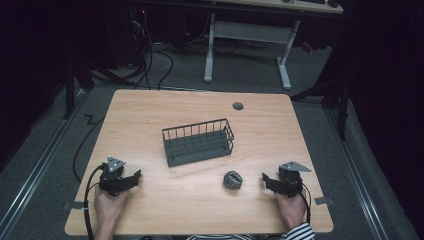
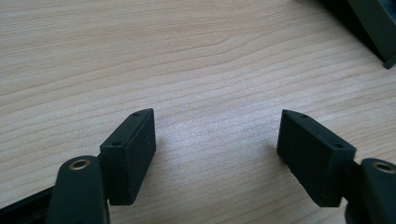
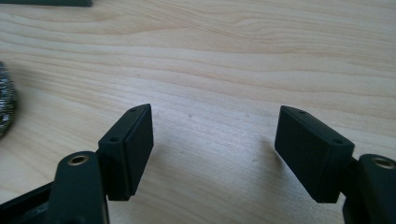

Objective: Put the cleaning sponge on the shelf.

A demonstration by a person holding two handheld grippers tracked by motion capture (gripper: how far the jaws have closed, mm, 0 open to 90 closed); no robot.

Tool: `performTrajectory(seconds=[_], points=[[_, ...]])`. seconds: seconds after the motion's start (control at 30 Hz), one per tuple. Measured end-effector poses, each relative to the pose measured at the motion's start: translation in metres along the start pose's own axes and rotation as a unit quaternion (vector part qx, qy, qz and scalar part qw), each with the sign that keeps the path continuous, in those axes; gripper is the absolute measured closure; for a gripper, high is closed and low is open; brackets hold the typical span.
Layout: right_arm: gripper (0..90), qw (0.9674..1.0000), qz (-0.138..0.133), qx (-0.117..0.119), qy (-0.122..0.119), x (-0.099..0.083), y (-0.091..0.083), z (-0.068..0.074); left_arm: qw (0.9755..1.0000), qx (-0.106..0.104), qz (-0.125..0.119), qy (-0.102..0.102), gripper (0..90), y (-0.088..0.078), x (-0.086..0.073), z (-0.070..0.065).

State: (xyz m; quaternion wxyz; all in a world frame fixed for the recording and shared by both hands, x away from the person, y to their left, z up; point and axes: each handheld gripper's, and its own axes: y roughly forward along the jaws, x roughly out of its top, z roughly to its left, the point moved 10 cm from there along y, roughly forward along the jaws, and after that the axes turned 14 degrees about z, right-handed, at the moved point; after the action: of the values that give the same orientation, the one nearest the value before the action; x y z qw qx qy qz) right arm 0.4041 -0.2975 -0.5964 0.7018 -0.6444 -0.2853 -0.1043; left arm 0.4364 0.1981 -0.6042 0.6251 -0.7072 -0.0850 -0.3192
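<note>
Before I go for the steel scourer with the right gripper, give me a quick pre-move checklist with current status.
1. Right gripper open, nothing between its jaws: ok.
2. Left gripper open, nothing held, resting low over the table at its near left: ok.
3. Steel scourer lies free on the table, apart from both grippers: ok.
4. Path from right gripper to scourer is bare wood: ok.
5. Wire basket upright behind the scourer, apart from it, nothing seen inside: ok.
6. Right jaws aimed at the scourer: not ok; in the right gripper view it sits at the left edge.
</note>
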Motion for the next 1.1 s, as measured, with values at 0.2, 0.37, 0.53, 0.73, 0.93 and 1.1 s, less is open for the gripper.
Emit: performTrajectory(seconds=[0.2, 0.37, 0.53, 0.73, 0.93, 1.1], points=[[28.9, 0.9997, -0.012, 0.013, -0.018, 0.0, -0.011, 0.011, 1.0, -0.001, 0.001, 0.002, 28.0, 0.0, 0.0, 0.0], [28.7, 0.9985, -0.017, 0.033, -0.041, -0.001, -0.019, 0.025, 1.0, -0.003, 0.002, 0.004, 25.5, 0.001, 0.0, -0.001], [28.3, 0.9967, -0.021, 0.045, -0.065, 0.0, -0.027, 0.041, 1.0, -0.004, 0.002, 0.004, 25.2, 0.001, 0.0, -0.002], [26.0, 0.9921, -0.031, 0.066, -0.102, 0.006, -0.037, 0.068, 1.0, -0.004, 0.002, 0.004, 25.0, 0.001, 0.0, -0.002], [23.5, 0.9876, -0.031, 0.084, -0.129, 0.012, -0.039, 0.087, 1.0, -0.004, 0.002, 0.003, 24.8, 0.001, 0.0, -0.002], [22.8, 0.9842, -0.036, 0.103, -0.139, 0.02, -0.038, 0.102, 1.0, -0.005, 0.003, 0.004, 24.6, 0.001, 0.0, -0.002]])
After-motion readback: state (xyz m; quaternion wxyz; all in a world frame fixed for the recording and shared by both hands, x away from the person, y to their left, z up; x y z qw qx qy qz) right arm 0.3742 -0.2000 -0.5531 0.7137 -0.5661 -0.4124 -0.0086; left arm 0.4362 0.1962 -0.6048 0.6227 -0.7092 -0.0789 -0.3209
